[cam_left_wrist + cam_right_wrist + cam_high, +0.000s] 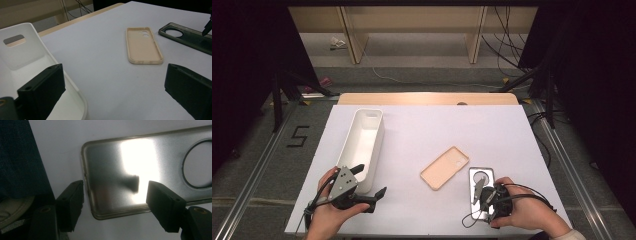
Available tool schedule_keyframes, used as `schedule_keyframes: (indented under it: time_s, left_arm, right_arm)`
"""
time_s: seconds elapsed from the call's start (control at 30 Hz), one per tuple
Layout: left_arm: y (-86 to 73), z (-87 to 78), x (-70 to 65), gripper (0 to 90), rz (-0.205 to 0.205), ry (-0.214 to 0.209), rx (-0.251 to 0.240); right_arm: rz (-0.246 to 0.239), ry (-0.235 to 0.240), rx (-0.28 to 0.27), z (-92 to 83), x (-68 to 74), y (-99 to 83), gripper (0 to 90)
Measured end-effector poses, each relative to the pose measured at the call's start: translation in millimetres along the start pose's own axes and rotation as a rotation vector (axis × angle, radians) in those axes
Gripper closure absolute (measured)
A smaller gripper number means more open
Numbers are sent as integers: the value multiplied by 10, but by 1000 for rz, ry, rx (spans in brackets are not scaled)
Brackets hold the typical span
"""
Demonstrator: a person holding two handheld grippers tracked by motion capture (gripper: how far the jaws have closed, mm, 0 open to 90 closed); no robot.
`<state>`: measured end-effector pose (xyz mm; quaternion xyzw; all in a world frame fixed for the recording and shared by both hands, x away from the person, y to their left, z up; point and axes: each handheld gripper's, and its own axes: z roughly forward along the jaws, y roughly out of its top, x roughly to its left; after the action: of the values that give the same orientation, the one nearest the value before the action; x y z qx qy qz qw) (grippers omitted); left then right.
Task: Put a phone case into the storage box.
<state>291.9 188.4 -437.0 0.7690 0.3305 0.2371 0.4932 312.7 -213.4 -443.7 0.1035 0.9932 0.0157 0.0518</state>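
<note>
Grey clear phone case sits between my right gripper's spread jaws; next I'd judge: close on its near end. Left gripper released by the white bin.

Two phone cases, one beige and one dark, one white bin, on the table.

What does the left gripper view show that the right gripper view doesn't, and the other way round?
The left gripper view has the white bin, the beige case lying open side up, and the table's far wooden edge. The right gripper view has a close look at the dark case's glossy inside, with glare, and dark blue fabric at its left. Both show the dark case with its round hole, the white tabletop, and open black jaws.
</note>
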Motion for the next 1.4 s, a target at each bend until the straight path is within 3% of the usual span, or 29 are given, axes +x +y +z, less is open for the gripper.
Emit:
schedule_keyframes:
  time_s: [0.3,0.63,1.4]
  left_arm:
    - [-1,1,-2,28,-1,-3,0]
    - [-2,4,-5,28,0,-6,1]
    - [-8,10,-10,30,6,-13,7]
  right_arm:
    - [-6,-5,20,46,51,41,373]
    - [-24,-1,34,60,113,75,548]
    - [-63,24,53,59,202,129,800]
